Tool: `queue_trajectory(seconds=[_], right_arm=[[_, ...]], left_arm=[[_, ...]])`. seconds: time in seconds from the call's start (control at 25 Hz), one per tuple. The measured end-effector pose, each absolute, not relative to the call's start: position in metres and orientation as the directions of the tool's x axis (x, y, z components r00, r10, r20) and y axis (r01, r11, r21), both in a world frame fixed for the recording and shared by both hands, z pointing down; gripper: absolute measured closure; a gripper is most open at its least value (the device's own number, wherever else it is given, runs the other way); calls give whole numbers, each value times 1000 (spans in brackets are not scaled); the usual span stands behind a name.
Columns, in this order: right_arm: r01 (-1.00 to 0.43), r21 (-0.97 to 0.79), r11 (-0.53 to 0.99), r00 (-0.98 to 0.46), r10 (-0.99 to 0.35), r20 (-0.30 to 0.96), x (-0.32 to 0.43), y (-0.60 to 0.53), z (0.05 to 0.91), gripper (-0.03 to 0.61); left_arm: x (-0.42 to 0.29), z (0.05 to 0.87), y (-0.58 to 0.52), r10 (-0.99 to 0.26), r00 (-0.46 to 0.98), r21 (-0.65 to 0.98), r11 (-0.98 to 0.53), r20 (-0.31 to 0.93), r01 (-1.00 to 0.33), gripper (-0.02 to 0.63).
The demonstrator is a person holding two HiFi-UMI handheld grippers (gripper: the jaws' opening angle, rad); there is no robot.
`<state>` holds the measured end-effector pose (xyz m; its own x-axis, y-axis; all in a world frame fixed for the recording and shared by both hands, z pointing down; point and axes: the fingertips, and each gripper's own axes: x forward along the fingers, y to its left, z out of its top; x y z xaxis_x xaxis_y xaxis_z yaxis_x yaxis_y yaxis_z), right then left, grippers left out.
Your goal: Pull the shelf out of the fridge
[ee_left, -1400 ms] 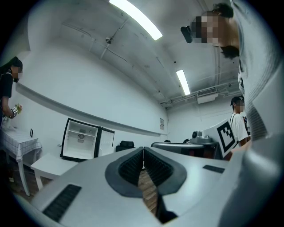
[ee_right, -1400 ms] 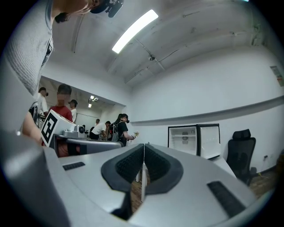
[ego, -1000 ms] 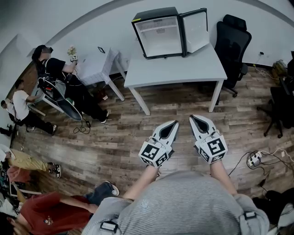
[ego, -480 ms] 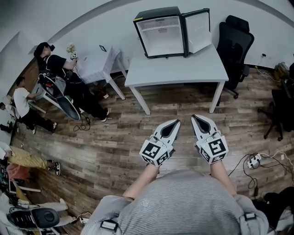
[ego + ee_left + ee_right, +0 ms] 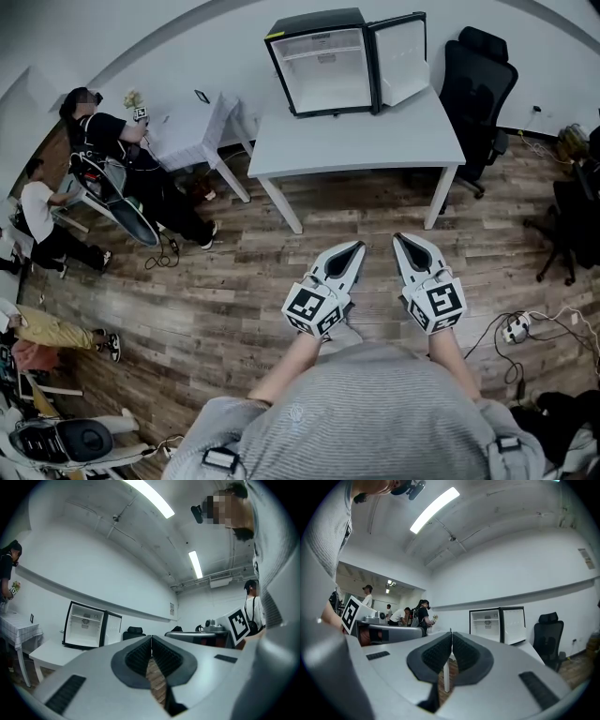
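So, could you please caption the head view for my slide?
Left gripper and right gripper, shut and empty, face the open fridge on the white table.

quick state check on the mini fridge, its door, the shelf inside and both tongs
mini fridge: upright at the back of the white table, open
fridge door: swung wide open to the right
shelf: seated inside the fridge, not pulled out yet
left tongs: shut, holding nothing, over the wood floor short of the table
right tongs: shut, holding nothing, over the floor beside the left tongs
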<state>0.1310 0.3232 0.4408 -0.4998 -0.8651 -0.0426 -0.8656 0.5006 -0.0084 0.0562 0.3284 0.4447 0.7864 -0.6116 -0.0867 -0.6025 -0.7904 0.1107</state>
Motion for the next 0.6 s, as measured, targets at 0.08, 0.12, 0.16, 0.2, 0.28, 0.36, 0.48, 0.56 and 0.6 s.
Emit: queue_trajectory(seconds=[0.08, 0.12, 0.16, 0.2, 0.28, 0.36, 0.48, 0.56, 0.6], right_arm=[[-870, -8, 494, -493, -869, -44, 132, 314, 442, 565], [-872, -8, 489, -488, -872, -44, 132, 308, 443, 565], [-875, -7, 483, -483, -875, -42, 133, 302, 445, 565], [-878, -6, 478, -477, -878, -40, 134, 294, 447, 565], [-884, -5, 468, -467, -883, -34, 134, 278, 451, 565], [-887, -2, 461, -461, -887, -32, 131, 261, 454, 565], [-889, 7, 458, -458, -888, -40, 124, 229, 451, 565], [-889, 11, 458, -458, -888, -40, 117, 206, 449, 565], [-888, 11, 459, -459, -887, -38, 113, 194, 449, 565]], left_arm=[[55, 447, 317, -609, 788, 112, -792, -88, -600, 601], [55, 448, 310, -607, 790, 112, -794, -88, -598, 601], [54, 449, 302, -605, 791, 113, -795, -88, -595, 601], [54, 451, 293, -603, 793, 114, -797, -90, -593, 601], [53, 454, 276, -598, 796, 117, -800, -92, -588, 601], [50, 458, 259, -595, 798, 120, -803, -95, -584, 601], [43, 455, 227, -592, 799, 115, -806, -107, -581, 601], [37, 453, 203, -592, 798, 114, -805, -112, -582, 601], [33, 452, 191, -593, 797, 116, -804, -113, -583, 601]])
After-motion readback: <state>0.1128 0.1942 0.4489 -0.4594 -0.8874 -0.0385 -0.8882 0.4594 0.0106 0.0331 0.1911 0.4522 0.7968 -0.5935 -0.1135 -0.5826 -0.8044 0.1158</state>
